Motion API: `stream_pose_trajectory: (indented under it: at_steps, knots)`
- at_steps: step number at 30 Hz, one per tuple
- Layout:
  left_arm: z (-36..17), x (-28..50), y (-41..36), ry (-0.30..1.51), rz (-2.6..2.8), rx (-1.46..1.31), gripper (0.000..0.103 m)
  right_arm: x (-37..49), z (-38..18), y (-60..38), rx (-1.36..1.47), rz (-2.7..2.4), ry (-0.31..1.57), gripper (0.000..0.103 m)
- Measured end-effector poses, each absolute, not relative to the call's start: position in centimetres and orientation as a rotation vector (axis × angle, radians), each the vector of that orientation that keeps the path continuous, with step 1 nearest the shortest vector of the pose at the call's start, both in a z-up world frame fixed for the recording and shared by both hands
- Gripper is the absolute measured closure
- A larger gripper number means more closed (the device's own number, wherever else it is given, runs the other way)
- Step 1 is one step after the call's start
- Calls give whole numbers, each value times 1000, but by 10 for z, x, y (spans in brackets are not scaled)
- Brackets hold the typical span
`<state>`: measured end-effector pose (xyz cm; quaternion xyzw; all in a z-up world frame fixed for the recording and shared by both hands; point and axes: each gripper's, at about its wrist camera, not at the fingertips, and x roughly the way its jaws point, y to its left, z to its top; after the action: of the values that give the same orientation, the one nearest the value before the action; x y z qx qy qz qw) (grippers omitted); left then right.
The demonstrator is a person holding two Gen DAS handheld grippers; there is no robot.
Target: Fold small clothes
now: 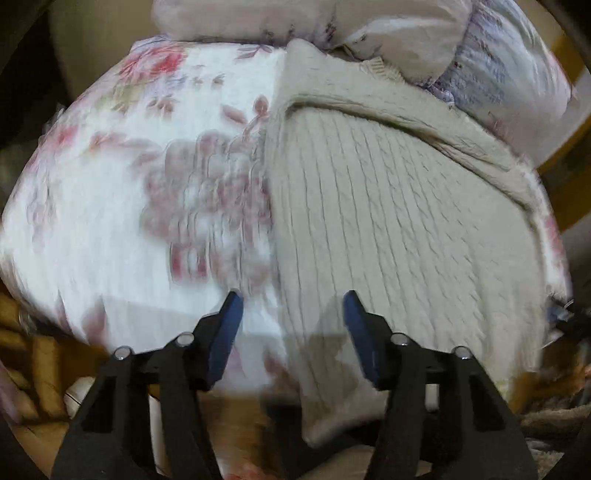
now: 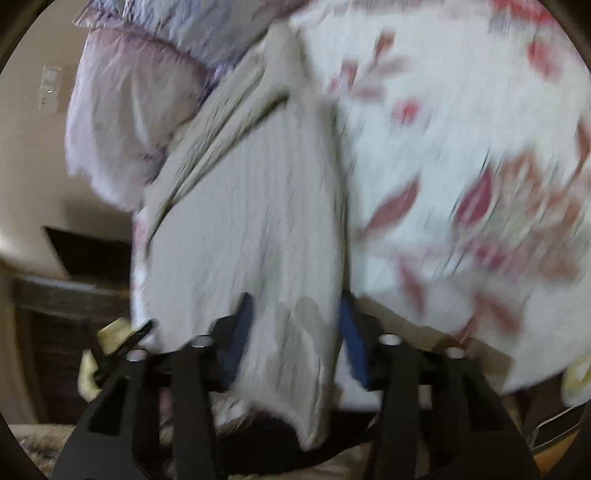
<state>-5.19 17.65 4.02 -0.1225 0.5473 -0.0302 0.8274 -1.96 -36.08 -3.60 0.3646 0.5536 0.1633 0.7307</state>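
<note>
A cream cable-knit sweater [image 1: 388, 229] lies on a floral bedspread [image 1: 110, 206], folded lengthwise, with a sleeve or fold laid across its far end. My left gripper [image 1: 293, 299] is open and empty above the sweater's near left edge, by the bed's front edge. In the right wrist view the sweater [image 2: 251, 221] is blurred and runs away from me on the bedspread [image 2: 443, 147]. My right gripper [image 2: 295, 302] is open, its blue-padded fingers on either side of the sweater's near end, which hangs over the bed edge.
Pale pillows or a duvet [image 1: 295, 18] are heaped at the bed's far end, and show in the right wrist view [image 2: 133, 110]. Dark wooden furniture [image 2: 66, 295] stands left of the bed. Brown clutter [image 1: 29, 350] lies below the bed's front edge.
</note>
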Motion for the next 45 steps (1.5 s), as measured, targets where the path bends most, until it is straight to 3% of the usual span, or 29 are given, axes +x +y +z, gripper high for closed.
stream_pose_trajectory:
  at_steps: [2,4,6,8,10,16,22,23,24,25,26,27,30,33,39,40,41,45]
  knots:
    - [40,-68,176,1163,-101,-327,57,-30,-45,-352,846,433,1259,75]
    - [39,-82,174,1168,-136,-410,61,-40,-52,-345,879,498,1289,88]
    - [36,-90,174,1174,-147,-456,63,-43,-55,-339,895,531,1310,90]
    - [31,-91,168,1198,-163,-517,82,-44,-55,-334,900,554,1310,91]
    - [22,-91,163,1236,-184,-586,90,-39,-51,-331,896,573,1293,93]
    - [55,-50,165,1134,-273,-601,94,5,-6,-335,877,592,1111,95]
    - [122,83,187,841,-258,-467,94,112,58,-368,909,504,824,94]
    - [126,100,190,819,-240,-461,89,138,63,-373,919,454,791,94]
    - [126,128,193,805,-202,-447,86,155,63,-374,928,420,786,83]
    - [122,147,194,813,-168,-438,73,177,58,-375,942,378,807,49]
    - [117,161,199,835,-118,-422,49,189,55,-377,943,341,831,29]
    - [112,173,202,870,-61,-406,41,197,49,-377,952,263,865,16]
    - [96,170,216,908,-91,-441,28,183,38,-378,1013,290,865,16]
    - [65,166,223,1015,-126,-447,29,165,26,-381,949,250,909,15]
    - [19,170,214,1088,-177,-567,44,153,4,-387,1018,252,939,15]
    - [17,172,214,1085,-183,-591,67,151,5,-387,1014,256,940,15]
    - [11,176,214,1096,-199,-649,80,151,6,-387,1010,260,942,15]
    - [26,173,203,1048,-245,-759,85,150,9,-396,996,267,940,15]
